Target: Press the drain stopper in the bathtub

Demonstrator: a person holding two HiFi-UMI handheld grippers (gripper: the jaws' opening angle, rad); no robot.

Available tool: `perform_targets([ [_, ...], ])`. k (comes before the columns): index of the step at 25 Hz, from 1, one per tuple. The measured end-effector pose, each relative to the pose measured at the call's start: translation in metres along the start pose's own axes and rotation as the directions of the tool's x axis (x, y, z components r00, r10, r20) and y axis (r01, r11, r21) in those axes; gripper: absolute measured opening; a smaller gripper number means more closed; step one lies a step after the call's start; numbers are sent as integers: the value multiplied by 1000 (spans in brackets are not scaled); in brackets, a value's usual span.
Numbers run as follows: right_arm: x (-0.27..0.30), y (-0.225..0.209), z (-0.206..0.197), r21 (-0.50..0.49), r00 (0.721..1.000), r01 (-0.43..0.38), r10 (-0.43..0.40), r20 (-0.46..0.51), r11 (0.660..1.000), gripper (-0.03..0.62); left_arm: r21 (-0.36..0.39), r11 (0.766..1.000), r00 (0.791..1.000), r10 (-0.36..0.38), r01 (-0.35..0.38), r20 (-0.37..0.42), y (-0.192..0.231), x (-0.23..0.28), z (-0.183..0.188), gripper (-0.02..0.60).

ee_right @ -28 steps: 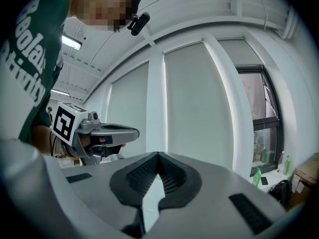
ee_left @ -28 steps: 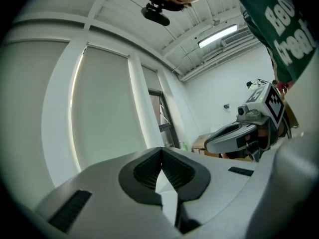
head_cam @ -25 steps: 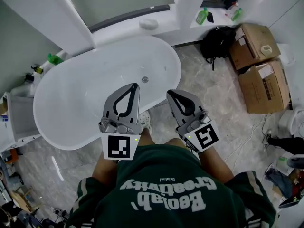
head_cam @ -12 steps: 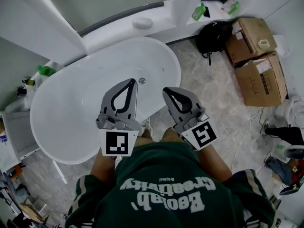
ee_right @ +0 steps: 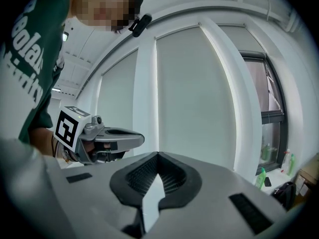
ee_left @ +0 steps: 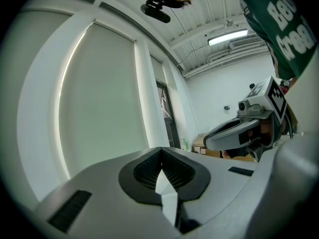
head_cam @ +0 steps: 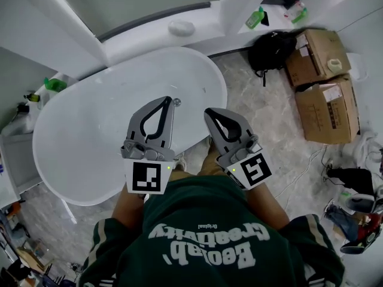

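Note:
The white oval bathtub [head_cam: 78, 154] fills the left of the head view. Its small round metal drain stopper [head_cam: 177, 101] lies on the tub floor near the right end. My left gripper [head_cam: 169, 100] hangs above the tub, shut and empty, and its tip shows just left of the stopper. My right gripper [head_cam: 209, 112] is beside it over the tub's right rim, also shut and empty. Both gripper views look up at tall windows. In the left gripper view, my left gripper [ee_left: 160, 151] has its jaws together. So does my right gripper [ee_right: 158, 156] in the right gripper view.
Two cardboard boxes [head_cam: 323, 70] and a black backpack [head_cam: 270, 48] stand on the marble floor to the right. Green bottles [head_cam: 254, 18] sit on the back ledge, and another green bottle [head_cam: 54, 84] at the tub's left. Cables and clutter [head_cam: 353, 196] lie at far right.
The head camera has swung a little, so the tub sits slightly further left in view. Both grippers stay shut side by side; the left tip shows closer to the stopper.

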State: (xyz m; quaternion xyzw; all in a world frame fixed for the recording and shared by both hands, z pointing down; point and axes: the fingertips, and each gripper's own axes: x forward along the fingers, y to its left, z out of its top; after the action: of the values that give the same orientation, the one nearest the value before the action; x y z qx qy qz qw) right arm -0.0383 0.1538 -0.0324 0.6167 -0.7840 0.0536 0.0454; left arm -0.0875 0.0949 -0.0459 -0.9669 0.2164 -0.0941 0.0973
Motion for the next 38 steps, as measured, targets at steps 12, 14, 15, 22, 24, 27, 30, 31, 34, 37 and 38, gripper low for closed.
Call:
perform_targets([
  [12, 55, -93, -18, 35, 969, -247, 247, -13, 968, 11, -28, 978, 973, 205, -209, -104, 14, 104, -18, 9],
  [14, 66, -106, -29, 61, 949, -310, 313, -45, 949, 11, -48, 965, 956, 248, -258, -158, 17, 119, -31, 9],
  [15, 72, -112, -35, 87, 938, -335, 340, -64, 938, 11, -66, 956, 944, 268, -285, -194, 19, 125, -40, 9],
  [22, 114, -152, -105, 97, 886, -435, 445, -133, 895, 11, -102, 930, 890, 302, -354, -341, 21, 164, -123, 9],
  [24, 126, -157, -134, 95, 882, -439, 448, -145, 894, 11, -118, 923, 872, 295, -366, -390, 18, 161, -160, 9],
  [27, 135, -158, -182, 108, 874, -440, 453, -177, 891, 11, -138, 921, 842, 262, -364, -472, 3, 156, -217, 9],
  [30, 146, -156, -226, 97, 866, -450, 460, -193, 888, 11, -153, 928, 832, 220, -339, -510, -12, 157, -271, 9],
  [31, 149, -151, -239, 94, 862, -459, 468, -192, 883, 11, -161, 929, 831, 209, -333, -516, -16, 155, -288, 9],
  [34, 155, -133, -280, 103, 844, -486, 497, -200, 868, 11, -184, 924, 830, 198, -336, -521, -28, 149, -333, 9],
  [37, 160, -126, -321, 119, 828, -497, 511, -231, 859, 11, -205, 910, 822, 205, -360, -531, -36, 151, -373, 9],
  [38, 164, -125, -332, 122, 826, -495, 510, -240, 860, 11, -206, 905, 816, 213, -371, -537, -37, 153, -386, 9],
])
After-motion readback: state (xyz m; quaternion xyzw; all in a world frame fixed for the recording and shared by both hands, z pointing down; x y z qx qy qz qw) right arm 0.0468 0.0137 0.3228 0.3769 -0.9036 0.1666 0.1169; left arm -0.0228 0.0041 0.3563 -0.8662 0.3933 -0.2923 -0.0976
